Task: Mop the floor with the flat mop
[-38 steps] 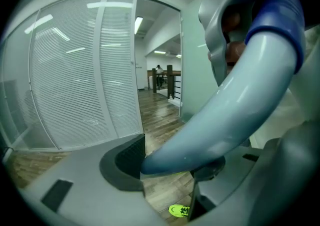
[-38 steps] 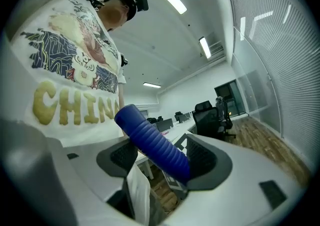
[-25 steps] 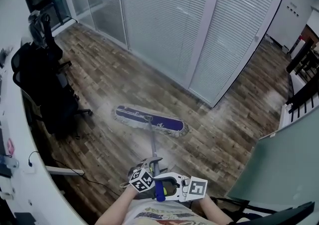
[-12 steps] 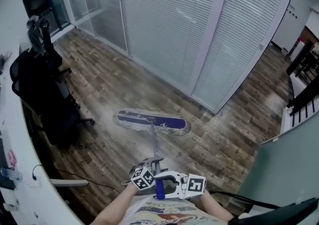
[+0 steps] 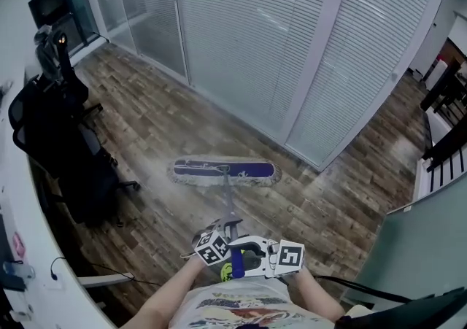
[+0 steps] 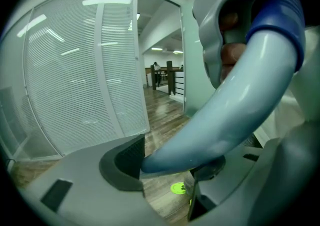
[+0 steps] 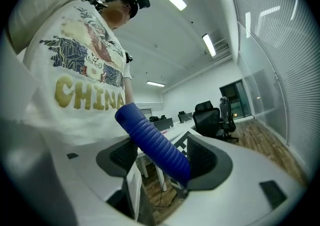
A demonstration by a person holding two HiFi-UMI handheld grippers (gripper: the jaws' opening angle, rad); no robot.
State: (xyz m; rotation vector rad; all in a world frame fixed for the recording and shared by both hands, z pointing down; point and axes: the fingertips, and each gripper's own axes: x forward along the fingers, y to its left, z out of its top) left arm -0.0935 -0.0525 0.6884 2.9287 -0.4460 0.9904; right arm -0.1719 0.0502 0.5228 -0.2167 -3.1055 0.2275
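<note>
The flat mop's head (image 5: pixel 222 172), blue with a pale fringe, lies flat on the wooden floor in the middle of the head view. Its grey handle (image 5: pixel 228 203) runs back toward me. My left gripper (image 5: pixel 221 237) is shut on the handle (image 6: pixel 225 120), lower on the pole; the pole sits across both pads in the left gripper view. My right gripper (image 5: pixel 246 262) sits just behind it, shut on the blue ribbed grip (image 7: pixel 152 142) at the handle's top end, which passes between its dark pads (image 7: pixel 120 157).
Black office chairs (image 5: pixel 66 145) and a white desk (image 5: pixel 22 247) line the left side. A glass wall with blinds (image 5: pixel 255 43) runs behind the mop. A pale green partition (image 5: pixel 427 247) stands at the right. A cable (image 5: pixel 109 269) trails on the floor.
The mop head has swung from a slant to lie level across the picture and shifted slightly right. Both grippers have travelled along with the handle, keeping their hold.
</note>
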